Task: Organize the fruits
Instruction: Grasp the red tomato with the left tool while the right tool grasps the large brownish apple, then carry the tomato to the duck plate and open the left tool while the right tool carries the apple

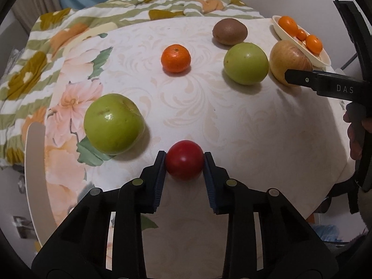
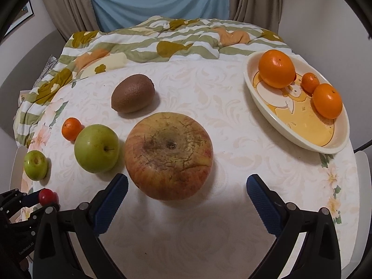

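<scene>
My left gripper [image 1: 184,159] is shut on a small red tomato [image 1: 184,159], low over the tablecloth; the tomato also shows in the right wrist view [image 2: 45,196]. My right gripper [image 2: 187,187] is open and empty, its fingers on either side of a big yellow-red apple [image 2: 169,152], just short of it. On the table lie two green apples [image 1: 113,123] [image 1: 246,63], a small mandarin [image 1: 176,58] and a kiwi [image 1: 230,31]. An oval cream dish [image 2: 325,145] at the right holds three oranges [image 2: 276,71].
A flowered quilt [image 2: 162,41] lies behind the table. A white chair back [image 1: 38,181] stands at the table's left edge. The table's edge [image 2: 353,186] drops off at the right near the dish.
</scene>
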A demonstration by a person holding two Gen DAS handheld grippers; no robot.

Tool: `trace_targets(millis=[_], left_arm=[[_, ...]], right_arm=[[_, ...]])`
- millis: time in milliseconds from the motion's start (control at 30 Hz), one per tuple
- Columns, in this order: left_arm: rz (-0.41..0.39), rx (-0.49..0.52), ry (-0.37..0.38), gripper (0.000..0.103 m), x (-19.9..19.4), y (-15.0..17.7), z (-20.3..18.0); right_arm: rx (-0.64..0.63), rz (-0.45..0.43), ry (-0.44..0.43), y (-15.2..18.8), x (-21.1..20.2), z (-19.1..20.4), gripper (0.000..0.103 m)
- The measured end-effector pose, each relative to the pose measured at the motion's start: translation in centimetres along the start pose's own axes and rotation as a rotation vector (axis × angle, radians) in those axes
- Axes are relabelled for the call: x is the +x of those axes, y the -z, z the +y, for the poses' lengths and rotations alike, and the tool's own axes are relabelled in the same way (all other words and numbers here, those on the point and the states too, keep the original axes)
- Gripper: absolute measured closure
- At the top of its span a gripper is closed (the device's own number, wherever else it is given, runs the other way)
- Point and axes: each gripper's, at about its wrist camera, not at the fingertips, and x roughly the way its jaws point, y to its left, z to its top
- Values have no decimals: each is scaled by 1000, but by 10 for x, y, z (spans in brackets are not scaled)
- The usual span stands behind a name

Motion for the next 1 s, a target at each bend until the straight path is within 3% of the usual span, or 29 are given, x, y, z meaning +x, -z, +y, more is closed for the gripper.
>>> trace_targets(millis=[200,433,567,1000], left_arm=[[-1,-20,-6,64,-2,2,3],[-3,-53,-18,64,-4,6,8],[-5,-70,-34,64,-5,7,7],[-37,-113,-73,64,-25,-3,-9]], right_arm=[[-14,-8,-17,-6,1,4,5],[-66,9,-55,-12,14,12,27],[-94,11,-59,-13,18,15,34],[-128,-19,-91,-15,-4,1,34]])
